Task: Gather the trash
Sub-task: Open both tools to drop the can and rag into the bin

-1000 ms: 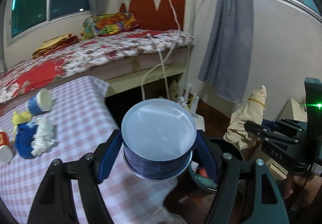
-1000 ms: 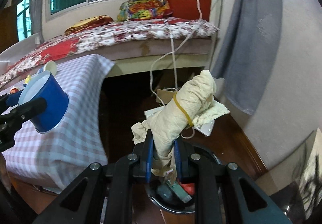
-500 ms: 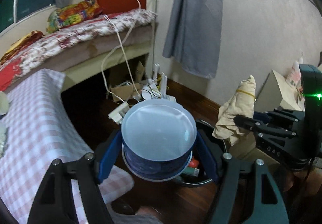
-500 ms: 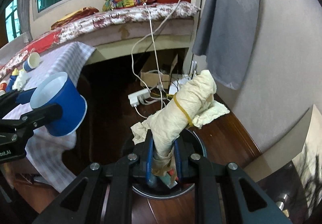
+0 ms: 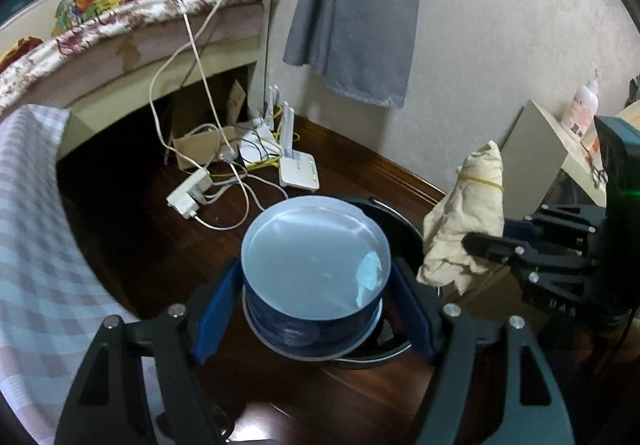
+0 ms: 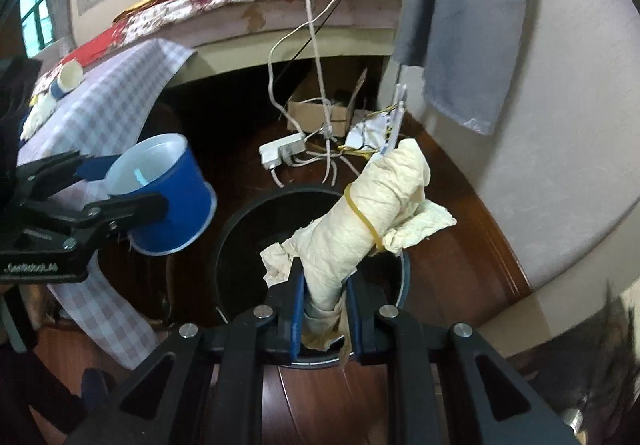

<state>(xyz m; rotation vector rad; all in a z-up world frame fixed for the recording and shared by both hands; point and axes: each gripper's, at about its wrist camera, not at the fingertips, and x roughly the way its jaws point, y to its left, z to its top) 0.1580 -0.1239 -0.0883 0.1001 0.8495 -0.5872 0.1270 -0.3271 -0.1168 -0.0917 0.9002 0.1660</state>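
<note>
My left gripper (image 5: 316, 305) is shut on a blue paper cup (image 5: 314, 277) with a white inside, held above the near rim of a black round trash bin (image 5: 400, 217) on the floor. The cup (image 6: 168, 201) and left gripper (image 6: 120, 189) also show in the right wrist view, left of the bin (image 6: 248, 221). My right gripper (image 6: 322, 297) is shut on a cream cloth bundle (image 6: 360, 213) tied with a yellow rubber band, held over the bin. The bundle (image 5: 468, 217) shows in the left wrist view at the bin's right.
A checked tablecloth (image 5: 32, 229) hangs at the left; more trash lies on it (image 6: 60, 85). A power strip (image 5: 188, 197), cables, a white router (image 5: 298, 169) and a cardboard box (image 6: 320, 109) lie on the dark wood floor beyond the bin. A bed and grey curtain (image 5: 360, 5) stand behind.
Both grippers have swung from the table toward the floor and down over the black bin, still holding the cup and the cloth bundle. The bin is now directly beneath them.
</note>
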